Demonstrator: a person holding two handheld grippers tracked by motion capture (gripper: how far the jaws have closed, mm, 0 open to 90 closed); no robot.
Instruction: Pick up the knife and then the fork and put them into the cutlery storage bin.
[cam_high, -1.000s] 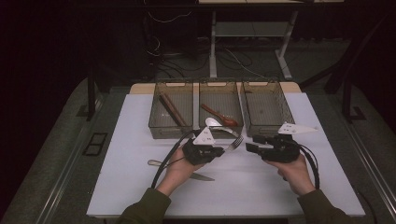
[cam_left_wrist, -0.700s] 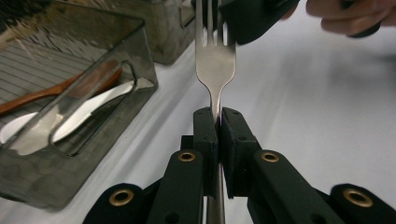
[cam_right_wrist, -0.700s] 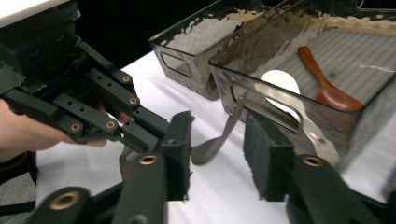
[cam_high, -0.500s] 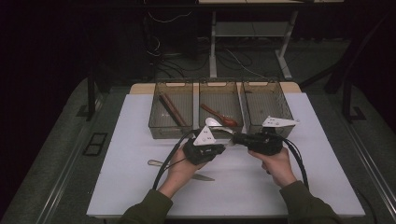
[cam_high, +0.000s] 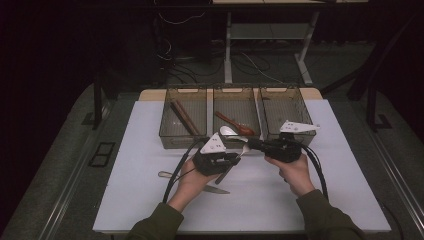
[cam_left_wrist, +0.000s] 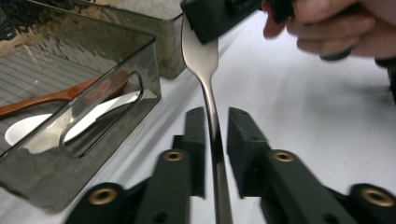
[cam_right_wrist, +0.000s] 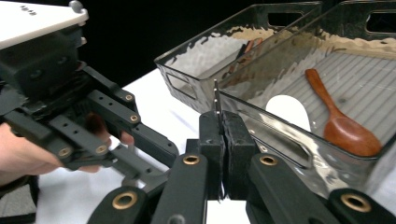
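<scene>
Since the earlier frames the right gripper (cam_high: 252, 145) has swung in from the right of the high view to the centre, meeting the left gripper (cam_high: 235, 157) just below the three clear bins (cam_high: 186, 141). Between them, in mid-frame, hangs a metal fork (cam_left_wrist: 204, 60), off the white table (cam_high: 350, 170). In the left gripper view its handle runs down between jaws that stand slightly apart, touching one pad at most, so that grip looks released or nearly so. The right gripper's jaws are pressed together on the tine end (cam_right_wrist: 217, 100), seen edge-on in its own view. That is the main hazard, I judge: a thin, smooth edge held at one far end could pivot or slip when the left hand (cam_high: 192, 181) withdraws, dropping the fork onto the table or against a bin rim. A lesser one: the middle bin, upper centre, already holds a wooden spoon (cam_high: 235, 125) and a white spoon (cam_high: 227, 131), which the fork could strike. A knife (cam_high: 216, 189) and another utensil (cam_high: 167, 174) lie at lower left.
</scene>
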